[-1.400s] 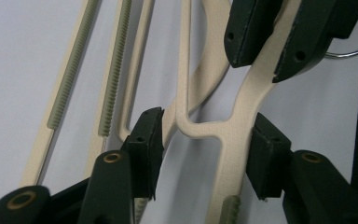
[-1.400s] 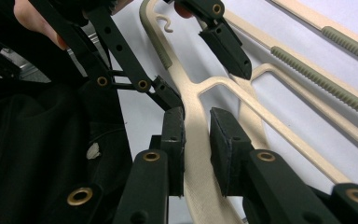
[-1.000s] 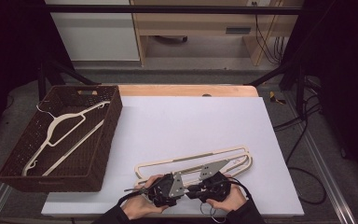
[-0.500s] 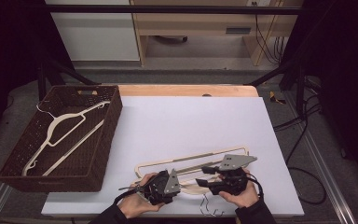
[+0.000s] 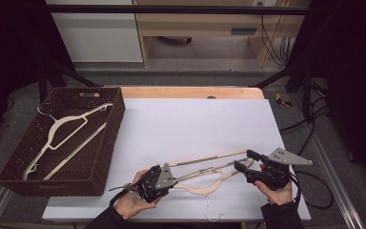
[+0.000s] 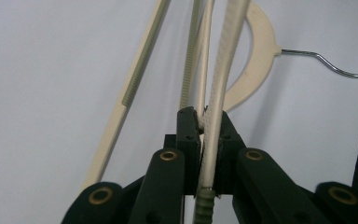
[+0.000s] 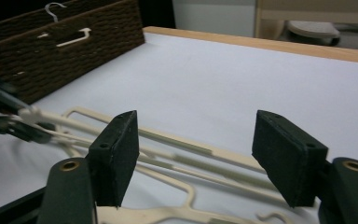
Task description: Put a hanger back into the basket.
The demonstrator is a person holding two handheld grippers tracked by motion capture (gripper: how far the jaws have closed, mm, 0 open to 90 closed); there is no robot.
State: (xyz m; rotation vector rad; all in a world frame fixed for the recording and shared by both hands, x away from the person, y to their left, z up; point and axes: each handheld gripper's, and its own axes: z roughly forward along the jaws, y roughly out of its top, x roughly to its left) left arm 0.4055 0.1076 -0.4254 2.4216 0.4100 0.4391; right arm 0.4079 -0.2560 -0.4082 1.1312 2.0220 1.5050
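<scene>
Two or three cream plastic hangers [image 5: 205, 183] lie tangled on the white table [image 5: 195, 119], one wire hook [image 5: 210, 213] pointing at the near edge. My left gripper [image 5: 173, 180] holds the left end of the pile. In the left gripper view it [image 6: 208, 122] has just closed on a ribbed cream hanger bar [image 6: 223, 60], which is pinched between the pads. My right gripper [image 5: 244, 161] is at the right end of the hangers. Its jaws have just been opening, and in the right gripper view it [image 7: 200, 140] stands wide, with the hanger bars [image 7: 177, 161] lying below, untouched.
A dark wicker basket [image 5: 110, 143] sits at the table's left with another cream hanger [image 5: 59, 131] inside; it also appears in the right gripper view [image 7: 74, 51]. A wooden strip [image 5: 186, 92] lines the far table edge. Cables trail off the right side.
The right gripper has let go, opened, and swung right, away from the left gripper, to the hangers' far end. The left gripper has shut on a hanger bar and risen slightly.
</scene>
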